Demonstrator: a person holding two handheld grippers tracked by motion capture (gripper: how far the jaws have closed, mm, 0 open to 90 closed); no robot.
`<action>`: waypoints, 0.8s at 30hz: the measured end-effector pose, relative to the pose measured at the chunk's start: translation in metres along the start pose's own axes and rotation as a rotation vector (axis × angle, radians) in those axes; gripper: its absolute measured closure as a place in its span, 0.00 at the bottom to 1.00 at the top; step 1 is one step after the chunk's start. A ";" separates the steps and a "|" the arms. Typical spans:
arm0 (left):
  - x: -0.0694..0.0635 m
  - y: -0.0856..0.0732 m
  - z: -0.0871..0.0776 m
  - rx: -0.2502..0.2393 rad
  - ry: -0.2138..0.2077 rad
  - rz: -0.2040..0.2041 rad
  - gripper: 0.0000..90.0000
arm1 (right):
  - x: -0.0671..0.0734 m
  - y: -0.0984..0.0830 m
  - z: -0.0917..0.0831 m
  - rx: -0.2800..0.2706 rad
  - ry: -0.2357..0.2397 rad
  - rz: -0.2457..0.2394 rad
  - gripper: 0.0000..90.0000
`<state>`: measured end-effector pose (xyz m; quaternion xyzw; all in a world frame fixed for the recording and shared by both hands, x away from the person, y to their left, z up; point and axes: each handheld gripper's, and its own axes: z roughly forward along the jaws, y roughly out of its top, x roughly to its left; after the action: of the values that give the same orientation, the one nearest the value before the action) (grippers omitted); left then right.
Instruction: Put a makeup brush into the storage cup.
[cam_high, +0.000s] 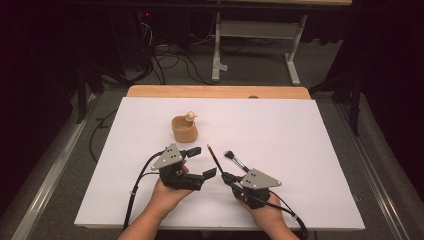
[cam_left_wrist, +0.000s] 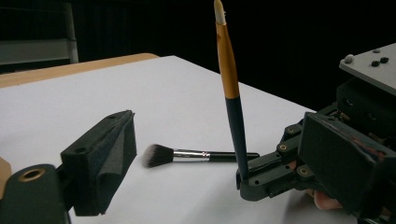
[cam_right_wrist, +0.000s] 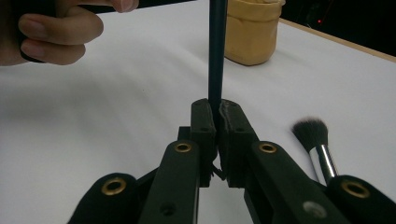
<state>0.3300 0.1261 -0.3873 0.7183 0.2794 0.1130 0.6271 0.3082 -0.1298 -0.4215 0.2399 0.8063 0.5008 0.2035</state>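
Brush (cam_left_wrist: 232, 93) stands clamped upright in the right gripper (cam_right_wrist: 217, 116); left gripper (cam_high: 205, 161), jaws wide and empty, should take the shaft squarely, mid-table.

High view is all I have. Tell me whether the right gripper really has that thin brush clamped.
Observer: Yes. In the right gripper view the right gripper has its jaws shut on the brush's dark handle.
Operator: Report the handle's colours.
Observer: The left gripper view shows the slender brush dark below, orange above, with a pale tip.
Operator: Check the left gripper.
Observer: The left gripper is open, with nothing between its jaws.
Operator: Describe the other brush.
Observer: The makeup brush lies flat on the white table, bristles dark with pale ends.
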 end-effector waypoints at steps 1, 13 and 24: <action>0.000 0.000 0.000 -0.001 -0.001 -0.002 0.14 | 0.000 0.000 0.000 0.004 0.000 -0.004 0.97; 0.000 -0.002 0.000 -0.017 -0.037 -0.022 0.29 | 0.006 0.002 0.002 0.002 0.010 -0.009 0.97; 0.000 -0.004 -0.001 -0.034 -0.032 -0.043 0.51 | 0.006 0.002 0.002 0.005 0.010 -0.015 0.97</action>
<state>0.3286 0.1266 -0.3907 0.7030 0.2827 0.0928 0.6459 0.3050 -0.1241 -0.4215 0.2319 0.8104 0.4985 0.2026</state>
